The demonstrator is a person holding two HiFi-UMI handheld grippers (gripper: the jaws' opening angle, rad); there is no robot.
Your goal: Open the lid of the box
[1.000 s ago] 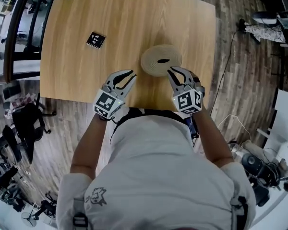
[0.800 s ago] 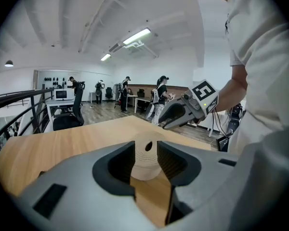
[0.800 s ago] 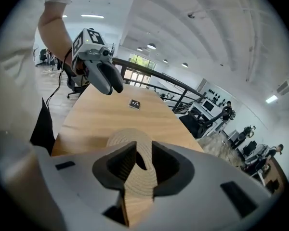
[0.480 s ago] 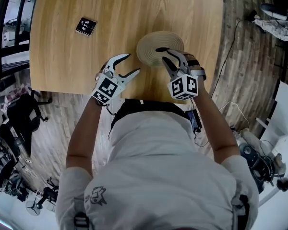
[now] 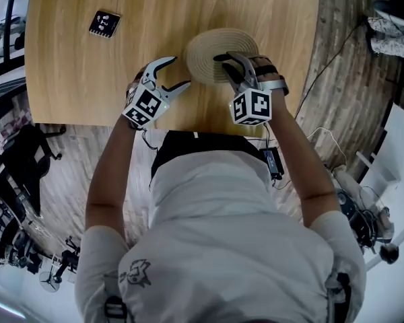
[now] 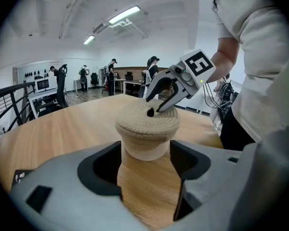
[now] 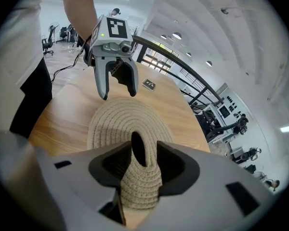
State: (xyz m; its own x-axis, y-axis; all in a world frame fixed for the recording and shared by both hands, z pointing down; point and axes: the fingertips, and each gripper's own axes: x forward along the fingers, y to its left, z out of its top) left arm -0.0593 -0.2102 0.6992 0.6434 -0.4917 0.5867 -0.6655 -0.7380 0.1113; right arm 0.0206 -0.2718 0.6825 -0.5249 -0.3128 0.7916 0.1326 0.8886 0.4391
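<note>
- Both grippers have sunk toward the woven box at the table's near edge, head view; left gripper and right gripper just opened wide, both empty.
- Left gripper view: box ahead, untouched; brace its wall.
- Right gripper view: lid hole between the jaws; pinch there, lift straight.

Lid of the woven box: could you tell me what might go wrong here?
The right gripper, jaws just opened, straddles the soft loop without pressing; it may fold and slip out.
The left gripper, also just opened, is empty and short of the box, which could lift with the lid.
</note>
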